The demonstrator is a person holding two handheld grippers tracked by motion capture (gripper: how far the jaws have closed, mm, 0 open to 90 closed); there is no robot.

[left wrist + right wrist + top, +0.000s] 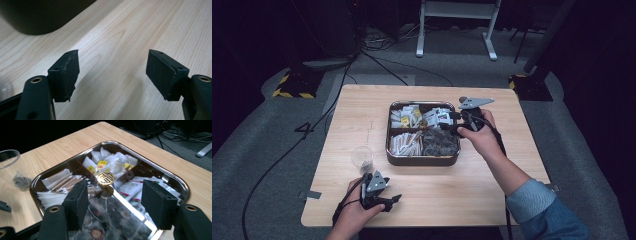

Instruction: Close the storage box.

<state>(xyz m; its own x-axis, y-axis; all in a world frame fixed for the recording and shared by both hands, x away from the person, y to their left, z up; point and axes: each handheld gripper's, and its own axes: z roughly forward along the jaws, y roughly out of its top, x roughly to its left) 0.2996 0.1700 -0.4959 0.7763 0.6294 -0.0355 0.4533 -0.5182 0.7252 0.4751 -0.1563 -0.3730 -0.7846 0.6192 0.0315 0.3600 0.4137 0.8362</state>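
A pale wooden table stands under dim light, with dark floor and cables beyond it. I hold a two-jaw gripper in each hand.

My right gripper hangs over the right side of a tray that sits near the middle of the table. Its jaws stand apart with nothing between them. In the right gripper view the black pads frame the tray from above. The tray is shiny, rounded at the corners, and split into four compartments, with a round gold knob where the dividers cross. White tea bags with yellow tags fill the far compartment. Paper stick packets fill the one at the left of that view. Clear pouches of dark stuff lie just below my jaws.

My left gripper rests low at the near edge of the table, left of the tray and apart from it. Its jaws are wide open over bare wood, holding nothing.

A clear cup stands just ahead of my left hand, near the tray's left side. There is something small and dark inside it.
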